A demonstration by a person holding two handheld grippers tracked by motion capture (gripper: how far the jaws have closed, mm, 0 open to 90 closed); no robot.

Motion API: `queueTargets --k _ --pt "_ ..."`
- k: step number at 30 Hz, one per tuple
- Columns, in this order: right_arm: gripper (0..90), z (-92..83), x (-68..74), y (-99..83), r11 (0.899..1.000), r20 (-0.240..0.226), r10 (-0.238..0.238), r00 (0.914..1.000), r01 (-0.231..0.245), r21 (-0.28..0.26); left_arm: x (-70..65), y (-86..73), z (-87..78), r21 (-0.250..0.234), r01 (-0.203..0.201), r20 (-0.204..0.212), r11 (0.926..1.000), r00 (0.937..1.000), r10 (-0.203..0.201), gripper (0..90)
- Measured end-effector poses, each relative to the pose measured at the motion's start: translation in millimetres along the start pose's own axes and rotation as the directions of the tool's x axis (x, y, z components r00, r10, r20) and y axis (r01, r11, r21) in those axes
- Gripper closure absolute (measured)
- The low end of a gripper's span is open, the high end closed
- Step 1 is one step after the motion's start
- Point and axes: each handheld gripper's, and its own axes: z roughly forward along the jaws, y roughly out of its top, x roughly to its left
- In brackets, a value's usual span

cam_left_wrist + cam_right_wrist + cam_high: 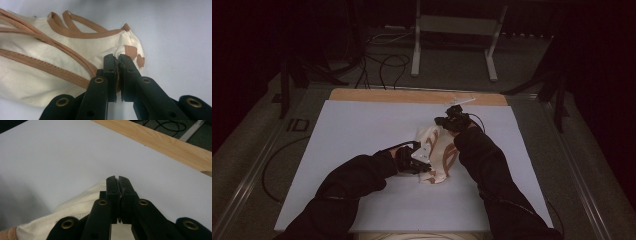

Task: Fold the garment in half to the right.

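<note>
While our left tool [117, 65] pinches the near corner of the cream top [439, 150] and our right tool [118, 185] is clamped on its far edge, we judge we're mid-fold (it lies bunched mid-tabletop [362, 130]), so next lay it flat.

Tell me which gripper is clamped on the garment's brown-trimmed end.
The left gripper, pinching the garment by its brown trim; the right gripper grips plain cream cloth.

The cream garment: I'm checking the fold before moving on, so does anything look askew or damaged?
No damage shows. The cream garment lies bunched on the white sheet, its tan trim looping unevenly. Left gripper and right gripper are each shut on its fabric.
</note>
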Motion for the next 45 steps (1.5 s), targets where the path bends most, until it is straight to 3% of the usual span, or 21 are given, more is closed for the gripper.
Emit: queueTargets --k 8,26,38,45 --pt "88.1 1.2 -6.9 -7.9 1.000 0.000 0.004 1.0000 -0.004 -0.013 2.6 8.4 10.2 0.032 -0.009 0.020 0.9994 0.9998 0.009 85.6" --pt "88.1 7.8 -30.2 -26.3 0.999 0.014 0.035 0.9993 -0.035 -0.017 6.0 23.4 29.4 0.040 0.011 0.039 0.9992 0.9992 -0.013 85.0" --pt "87.7 18.4 -41.9 -41.5 0.998 0.005 0.063 0.9980 -0.063 0.015 8.9 26.3 41.8 0.037 0.072 0.050 0.9967 0.9961 -0.074 83.9" --pt "85.3 21.9 -48.2 -47.7 0.996 0.011 0.079 0.9968 -0.079 0.033 11.4 26.6 41.6 -0.005 0.113 0.072 0.9936 0.9911 -0.112 79.6"
